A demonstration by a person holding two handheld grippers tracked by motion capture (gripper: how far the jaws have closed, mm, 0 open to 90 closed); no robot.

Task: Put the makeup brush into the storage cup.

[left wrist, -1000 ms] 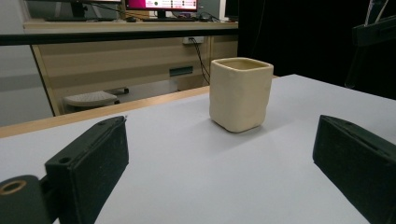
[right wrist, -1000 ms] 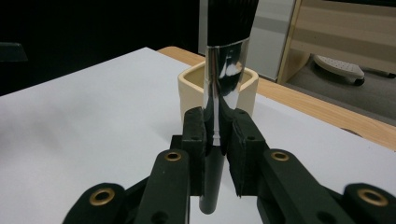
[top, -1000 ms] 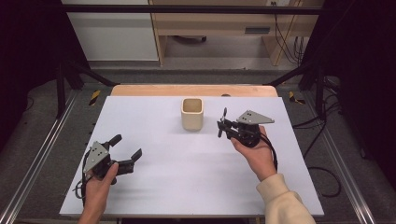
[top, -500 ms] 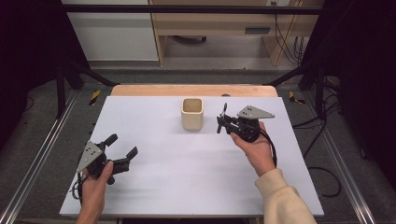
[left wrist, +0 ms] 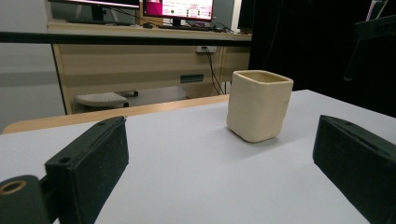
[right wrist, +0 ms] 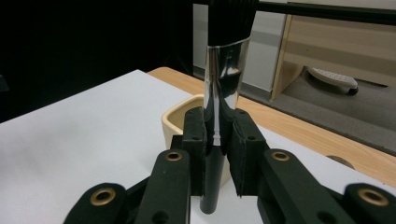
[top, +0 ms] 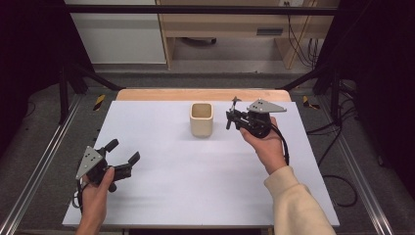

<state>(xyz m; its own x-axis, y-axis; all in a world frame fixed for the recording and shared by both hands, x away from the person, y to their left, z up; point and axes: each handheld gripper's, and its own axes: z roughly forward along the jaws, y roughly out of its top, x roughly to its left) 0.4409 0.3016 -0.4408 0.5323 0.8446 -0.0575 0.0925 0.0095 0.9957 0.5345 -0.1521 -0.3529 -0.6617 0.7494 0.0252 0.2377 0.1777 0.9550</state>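
Note:
A cream square cup (top: 201, 119) stands upright at the back middle of the white table (top: 195, 191). Just right of it, my right gripper (top: 229, 120) is shut on the black handle of a brush (top: 235, 101) that stands upright. In the right gripper view the pads pinch the handle below the silver ferrule of the brush (right wrist: 226, 60), with the cup (right wrist: 177, 122) close behind. My left gripper (top: 124, 150) rests open at the table's front left, nothing between its fingers. In the left gripper view its jaws stand wide apart, facing the cup (left wrist: 259, 105).
A wooden strip (top: 147, 94) edges the table's far side. Metal rails (top: 44, 161) run along both sides. Beyond the table stand a wooden desk (left wrist: 140, 65) with monitors, and cables hang at the far right.
My right gripper has risen a little and moved toward the cup with the brush still held. The left gripper has stayed about where it was.

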